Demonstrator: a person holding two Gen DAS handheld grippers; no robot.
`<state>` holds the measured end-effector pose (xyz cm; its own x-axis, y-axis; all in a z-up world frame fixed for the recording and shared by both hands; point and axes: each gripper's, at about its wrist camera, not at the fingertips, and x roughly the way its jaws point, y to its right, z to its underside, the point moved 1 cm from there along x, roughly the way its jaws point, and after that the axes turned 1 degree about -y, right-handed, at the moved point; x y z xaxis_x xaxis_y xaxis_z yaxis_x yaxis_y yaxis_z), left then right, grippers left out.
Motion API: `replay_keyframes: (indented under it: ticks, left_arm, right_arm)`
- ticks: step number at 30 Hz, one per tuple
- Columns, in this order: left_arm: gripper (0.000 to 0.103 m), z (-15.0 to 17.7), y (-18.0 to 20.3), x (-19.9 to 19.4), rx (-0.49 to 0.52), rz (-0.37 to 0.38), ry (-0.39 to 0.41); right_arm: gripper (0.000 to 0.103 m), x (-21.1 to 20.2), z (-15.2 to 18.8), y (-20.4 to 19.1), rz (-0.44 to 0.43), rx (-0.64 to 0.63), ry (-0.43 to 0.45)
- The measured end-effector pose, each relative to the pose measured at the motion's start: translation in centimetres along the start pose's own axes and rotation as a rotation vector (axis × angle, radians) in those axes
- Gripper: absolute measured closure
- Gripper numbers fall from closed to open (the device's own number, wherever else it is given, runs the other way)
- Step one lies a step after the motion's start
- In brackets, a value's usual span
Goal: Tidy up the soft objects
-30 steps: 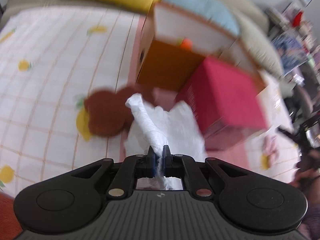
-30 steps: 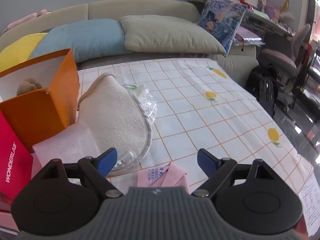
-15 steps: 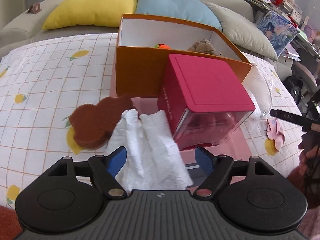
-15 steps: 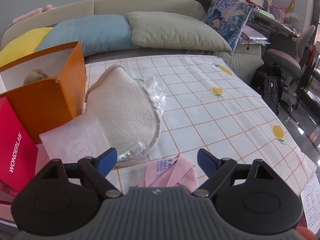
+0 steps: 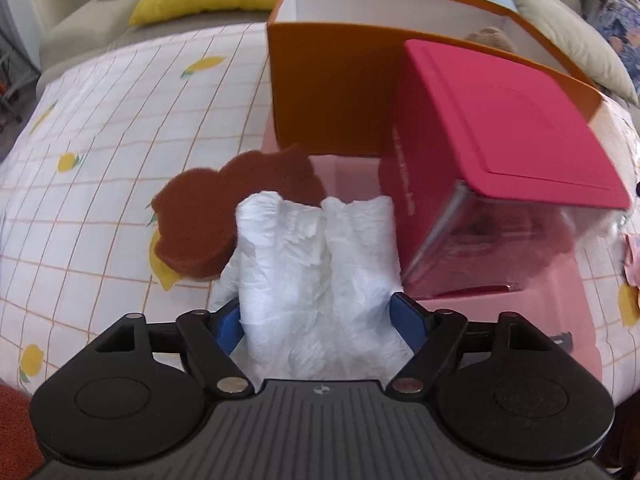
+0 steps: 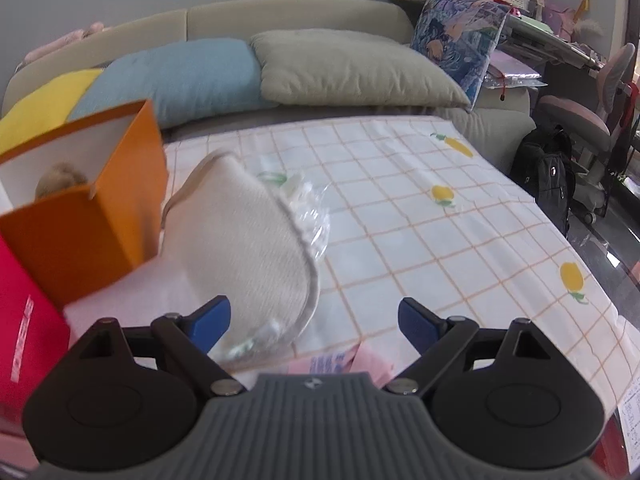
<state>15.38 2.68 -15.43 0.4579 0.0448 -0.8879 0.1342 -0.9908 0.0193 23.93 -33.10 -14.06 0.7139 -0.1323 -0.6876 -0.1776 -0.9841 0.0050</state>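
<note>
In the left wrist view my left gripper (image 5: 320, 322) is open, its blue fingertips (image 5: 228, 326) on either side of a crumpled white cloth (image 5: 316, 264) lying on the bed. A brown sponge (image 5: 236, 208) lies just beyond, partly under the cloth. Behind stand an orange box (image 5: 328, 96) with a plush toy (image 5: 490, 37) inside and a red lidded box (image 5: 500, 136). In the right wrist view my right gripper (image 6: 314, 322) is open and empty above a cream fleece pouch (image 6: 236, 244) and a pink cloth (image 6: 360, 362).
A pink sheet (image 5: 352, 176) lies under the boxes on the checked lemon bedspread (image 6: 420, 216). Yellow, blue and grey pillows (image 6: 352, 68) line the sofa back. A clear plastic wrapper (image 6: 308, 204) lies by the pouch. A backpack (image 6: 548, 176) and chair stand at right.
My left gripper was shut on the white cloth a second ago, opened and let it go. It has since moved closer over the cloth. The right gripper shifted slightly.
</note>
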Motion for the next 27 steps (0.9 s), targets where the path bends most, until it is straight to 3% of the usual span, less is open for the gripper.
replay_keyframes:
  ticks: [1,6,8,11,13,14,23,27]
  left_arm:
    - [0.016,-0.1,0.0,0.2,-0.003,0.006,-0.003]
    - [0.043,0.3,0.4,0.8,0.022,0.021,-0.037]
    - [0.059,0.4,0.6,1.0,0.034,0.035,-0.045]
    - [0.071,0.5,1.1,1.0,0.064,0.035,-0.043]
    - [0.075,0.6,1.2,1.0,0.07,0.043,-0.042]
    - [0.076,0.6,1.2,0.9,0.068,0.044,-0.04]
    - [0.084,0.8,0.4,0.1,0.038,0.078,-0.024]
    - [0.087,0.9,0.2,-0.5,0.037,0.089,-0.014]
  right_arm:
    - [0.017,0.6,-0.3,0.3,-0.007,0.011,0.004]
    - [0.032,3.2,-0.4,0.5,-0.108,0.045,-0.046]
    - [0.033,3.7,-0.2,0.3,-0.151,0.061,-0.07]
    - [0.057,3.9,0.1,0.0,-0.193,0.066,-0.092]
    - [0.082,3.5,0.2,-0.6,-0.163,0.026,-0.094]
    - [0.103,3.3,0.2,-0.6,-0.157,0.018,-0.102]
    - [0.103,-2.8,0.4,-0.8,-0.269,0.047,-0.033]
    - [0.103,-4.6,1.3,-1.2,-0.367,0.088,-0.075]
